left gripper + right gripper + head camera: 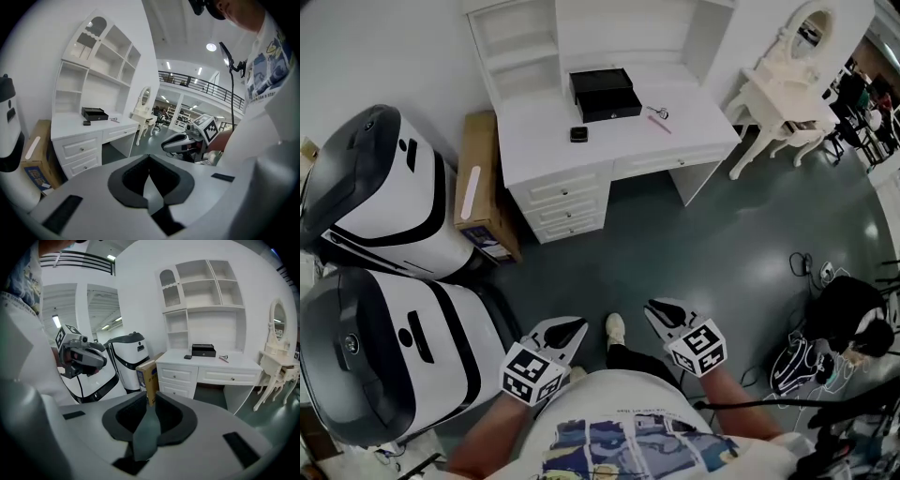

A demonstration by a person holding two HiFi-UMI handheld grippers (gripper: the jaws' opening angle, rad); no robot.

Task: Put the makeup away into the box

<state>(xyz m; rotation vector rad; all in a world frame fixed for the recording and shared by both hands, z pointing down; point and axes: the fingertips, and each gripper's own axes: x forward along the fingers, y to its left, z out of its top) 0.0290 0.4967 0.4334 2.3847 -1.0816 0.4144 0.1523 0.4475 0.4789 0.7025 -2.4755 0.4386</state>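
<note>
An open black box (pixel 605 94) stands at the back of the white desk (pixel 534 155), far ahead of me. In front of it lies a small black compact (pixel 578 134). To its right lie a pink stick (pixel 660 124) and a small silver item (pixel 658 112). Both grippers hang low by the person's body, well short of the desk. My left gripper (pixel 578 326) is shut and empty, its tips touching in the left gripper view (pixel 149 161). My right gripper (pixel 654 307) is shut too, with only a slit between its tips (pixel 150 397), and holds nothing.
Two large white-and-black machines (pixel 384 187) (pixel 384 347) stand at the left. A cardboard box (pixel 483 183) leans beside the desk drawers. A white vanity table with a mirror (pixel 787 84) is at the back right. Cables and dark gear (pixel 825 347) lie on the floor at the right.
</note>
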